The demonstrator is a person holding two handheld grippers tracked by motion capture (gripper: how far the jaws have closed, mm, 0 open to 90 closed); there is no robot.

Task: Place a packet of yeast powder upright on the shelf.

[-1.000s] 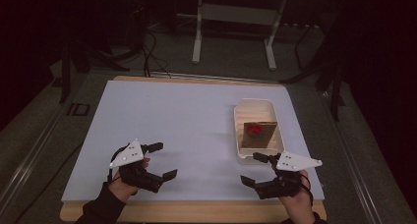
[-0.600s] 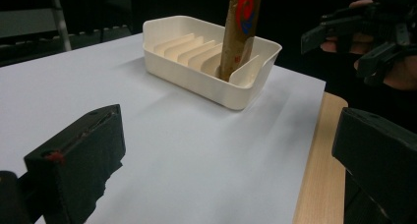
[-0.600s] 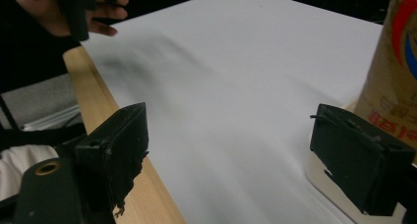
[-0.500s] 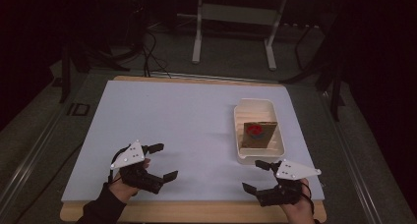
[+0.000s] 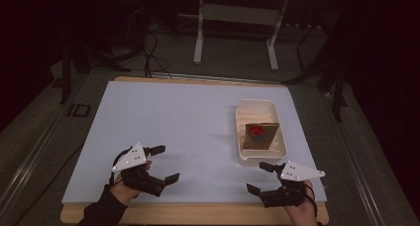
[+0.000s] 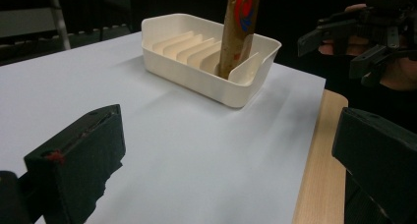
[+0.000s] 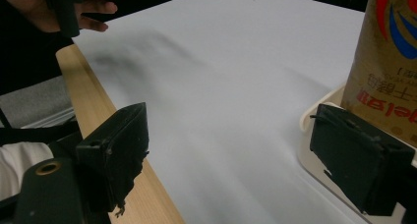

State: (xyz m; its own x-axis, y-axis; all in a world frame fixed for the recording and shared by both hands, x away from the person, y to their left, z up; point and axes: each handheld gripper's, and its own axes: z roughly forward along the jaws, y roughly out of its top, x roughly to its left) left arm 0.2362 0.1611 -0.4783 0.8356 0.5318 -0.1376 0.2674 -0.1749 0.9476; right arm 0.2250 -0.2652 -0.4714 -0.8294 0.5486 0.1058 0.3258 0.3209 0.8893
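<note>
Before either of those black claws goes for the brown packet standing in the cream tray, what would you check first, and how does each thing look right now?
1. Right gripper open: ok, jaws spread wide.
2. Left gripper open and holding nothing: ok.
3. Brown packet reachable: ok, it stands upright in the cream tray, top exposed.
4. Path from right gripper to packet free: ok, only the tray's near wall lies between.
5. Tray fully on the white mat: ok.
6. Packet wedged or loose in its slot: cannot tell.
</note>
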